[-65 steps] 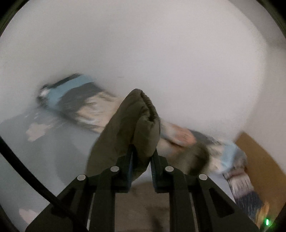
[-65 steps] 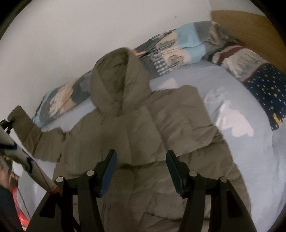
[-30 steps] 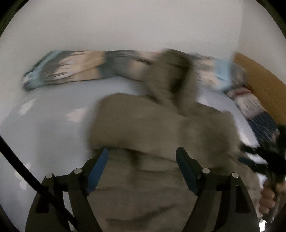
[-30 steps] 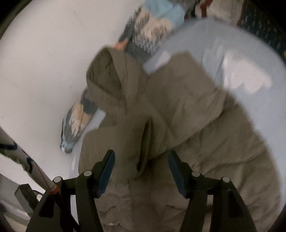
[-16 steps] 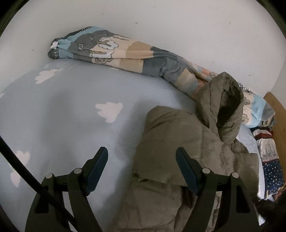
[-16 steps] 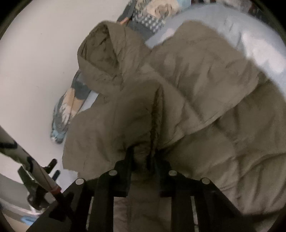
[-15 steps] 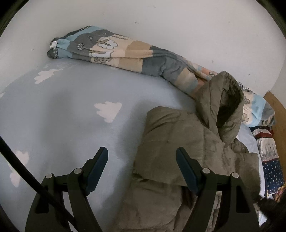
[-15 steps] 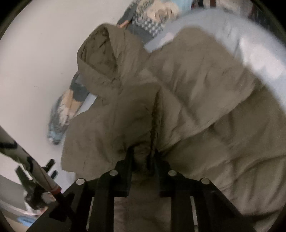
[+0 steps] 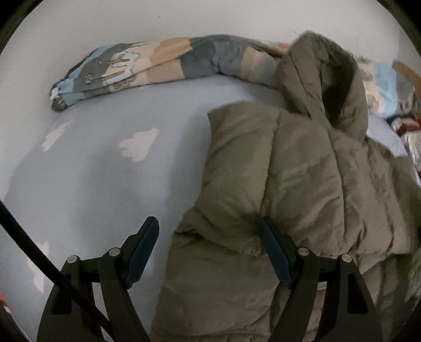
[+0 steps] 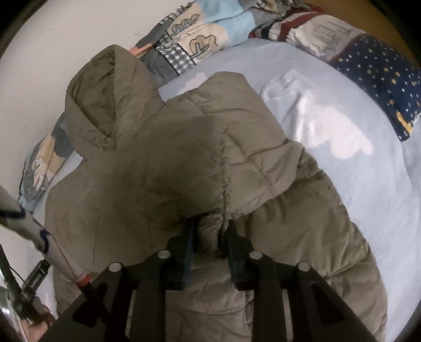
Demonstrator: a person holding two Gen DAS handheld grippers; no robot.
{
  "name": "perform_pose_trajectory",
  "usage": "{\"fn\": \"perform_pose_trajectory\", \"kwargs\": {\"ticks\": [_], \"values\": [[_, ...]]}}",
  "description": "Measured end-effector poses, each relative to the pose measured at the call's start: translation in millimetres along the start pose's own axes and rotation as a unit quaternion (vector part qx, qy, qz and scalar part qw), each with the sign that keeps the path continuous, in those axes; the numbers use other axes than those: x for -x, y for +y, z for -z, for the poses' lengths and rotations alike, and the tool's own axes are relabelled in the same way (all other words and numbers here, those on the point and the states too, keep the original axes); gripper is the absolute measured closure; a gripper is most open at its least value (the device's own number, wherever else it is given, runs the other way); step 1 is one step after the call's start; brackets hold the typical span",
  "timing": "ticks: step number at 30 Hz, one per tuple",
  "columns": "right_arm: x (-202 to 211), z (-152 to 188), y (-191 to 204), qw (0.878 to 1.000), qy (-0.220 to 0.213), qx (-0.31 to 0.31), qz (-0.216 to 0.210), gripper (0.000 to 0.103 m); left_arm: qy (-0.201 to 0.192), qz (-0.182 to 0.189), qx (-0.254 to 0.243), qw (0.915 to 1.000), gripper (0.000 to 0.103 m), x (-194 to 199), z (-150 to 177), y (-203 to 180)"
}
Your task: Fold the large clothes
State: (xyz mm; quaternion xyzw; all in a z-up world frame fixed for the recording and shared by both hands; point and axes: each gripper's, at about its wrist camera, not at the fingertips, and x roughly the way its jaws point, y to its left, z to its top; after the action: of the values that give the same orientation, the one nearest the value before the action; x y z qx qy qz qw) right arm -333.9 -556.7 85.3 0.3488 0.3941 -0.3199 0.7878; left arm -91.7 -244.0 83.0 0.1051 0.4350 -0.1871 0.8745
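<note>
An olive puffer jacket [image 9: 302,184] lies on the bed, hood [image 9: 323,68] toward the wall, both sleeves folded over its chest. My left gripper [image 9: 208,226] hangs open just above the jacket's left edge; one pad is over the sheet, the other over the folded sleeve. In the right wrist view the jacket [image 10: 184,157] fills the middle. My right gripper [image 10: 210,226] has the gathered sleeve end pinched between its pads, and its jaws are opening a little.
A light blue sheet with white clouds [image 9: 92,171] covers the bed. A rolled patterned blanket [image 9: 158,63] lies along the white wall. A starry navy pillow [image 10: 381,79] and a wooden headboard [image 10: 368,15] are at the far right. A black cable [image 9: 26,236] crosses the lower left.
My left gripper let go of the sleeve cuff, opened and sank toward the jacket's left edge. My right gripper closed on the folded sleeve end and tipped downward.
</note>
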Motion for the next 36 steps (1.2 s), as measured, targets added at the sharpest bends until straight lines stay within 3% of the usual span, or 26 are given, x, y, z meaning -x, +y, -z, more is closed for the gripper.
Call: {"fn": "perform_pose_trajectory", "kwargs": {"ticks": [4, 8, 10, 12, 13, 14, 17, 22, 25, 29, 32, 36], "values": [[15.7, -5.8, -3.7, 1.0, -0.017, -0.018, 0.011, 0.055, -0.055, 0.011, 0.012, 0.9984, 0.026, 27.8, -6.2, -0.5], [43.8, -10.9, -2.0, 0.996, -0.083, -0.011, 0.038, 0.054, -0.08, 0.029, -0.018, 0.9962, 0.026, 38.1, -4.5, -21.3], [50.1, -12.4, 3.7, 0.995, -0.104, 0.0, 0.01, 0.054, -0.068, 0.032, -0.043, 0.9962, 0.026, 32.6, -0.7, -35.9], [43.2, -10.6, 15.2, 0.995, -0.091, 0.022, -0.018, 0.059, -0.052, 0.028, -0.055, 0.9967, 0.026, 22.6, 2.1, -45.1], [38.8, -8.5, 19.7, 0.996, -0.084, 0.031, -0.023, 0.07, -0.044, 0.027, -0.056, 0.9971, 0.026, 18.2, 2.7, -46.7], [33.1, -5.7, 24.9, 0.996, -0.08, 0.04, -0.022, 0.073, -0.037, 0.027, -0.055, 0.9974, 0.026, 14.3, 4.1, -47.0], [13.3, 1.1, 33.1, 0.997, -0.053, 0.064, -0.001, 0.073, -0.012, 0.033, -0.05, 0.9982, 0.022, 3.5, 6.2, -44.6], [-9.3, 4.3, 23.9, 0.998, -0.013, 0.057, 0.016, 0.073, -0.011, 0.033, -0.04, 0.9986, 0.02, 4.5, 7.3, -42.6], [-5.5, 5.6, 27.3, 0.998, -0.017, 0.059, 0.021, 0.073, -0.041, 0.028, -0.05, 0.9975, 0.02, 18.6, 5.7, -48.6], [14.3, 1.6, 32.1, 0.996, -0.063, 0.06, 0.008, 0.073, -0.079, 0.049, -0.066, 0.9935, 0.02, 36.9, 6.7, -59.9], [19.5, -3.4, 34.4, 0.993, -0.091, 0.072, 0.021, 0.072, -0.069, 0.043, -0.095, 0.9922, 0.02, 31.2, 11.6, -71.5], [-4.5, -9.3, 25.9, 0.996, -0.061, 0.055, 0.026, 0.072, -0.024, 0.042, -0.108, 0.993, 0.02, 11.1, 16.3, -76.0]]}}
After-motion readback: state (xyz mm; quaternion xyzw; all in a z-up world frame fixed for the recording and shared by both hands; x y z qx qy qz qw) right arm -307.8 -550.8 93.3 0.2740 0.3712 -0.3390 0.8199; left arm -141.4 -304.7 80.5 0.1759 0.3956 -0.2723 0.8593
